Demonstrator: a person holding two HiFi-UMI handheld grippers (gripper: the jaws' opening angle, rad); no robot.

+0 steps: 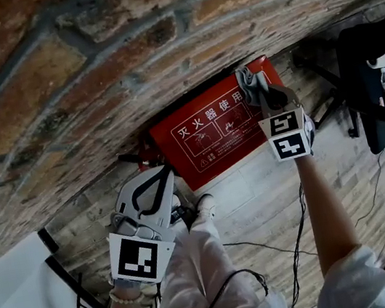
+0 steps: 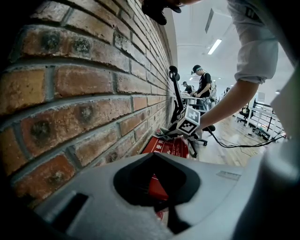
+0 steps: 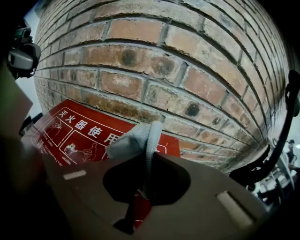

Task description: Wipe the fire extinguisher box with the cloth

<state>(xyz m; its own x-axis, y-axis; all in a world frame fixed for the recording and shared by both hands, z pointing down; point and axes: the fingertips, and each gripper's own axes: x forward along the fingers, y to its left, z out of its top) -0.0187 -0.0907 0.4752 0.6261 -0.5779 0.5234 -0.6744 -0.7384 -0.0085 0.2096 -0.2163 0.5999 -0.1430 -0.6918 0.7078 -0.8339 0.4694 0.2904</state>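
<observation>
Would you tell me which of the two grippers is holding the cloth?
The right gripper: its jaws are shut on the grey cloth at the red fire extinguisher box. The left gripper is shut on nothing.

Red fire extinguisher box (image 1: pixel 213 137) on plank floor (image 1: pixel 261 207)

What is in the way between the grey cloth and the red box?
Nothing that I can see. The right gripper holds the cloth right at one end of the red box.
</observation>
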